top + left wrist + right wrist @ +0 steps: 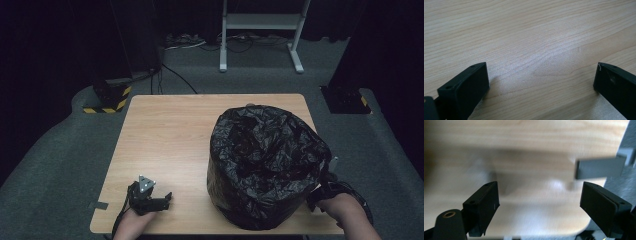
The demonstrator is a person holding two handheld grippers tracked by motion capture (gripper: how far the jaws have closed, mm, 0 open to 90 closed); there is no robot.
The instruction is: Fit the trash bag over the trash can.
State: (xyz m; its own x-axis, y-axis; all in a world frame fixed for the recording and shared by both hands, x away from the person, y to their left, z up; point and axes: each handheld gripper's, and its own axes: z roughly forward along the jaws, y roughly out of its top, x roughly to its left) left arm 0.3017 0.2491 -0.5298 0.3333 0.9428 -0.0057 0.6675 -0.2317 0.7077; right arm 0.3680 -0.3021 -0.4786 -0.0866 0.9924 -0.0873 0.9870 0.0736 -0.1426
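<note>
Both grippers released — left gripper (167, 197) at table's (165, 130) 7 o'clock, right gripper (325, 187) by bag (265, 165) at 4 o'clock. Bag already lines bin — looks near done.

The crumpled black plastic bag (265, 165) hides whatever it covers, and most of the right gripper (325, 192) at its four o'clock. The right gripper view is motion-blurred; its grey rectangular strip (599, 167) stays unidentifiable.
</note>
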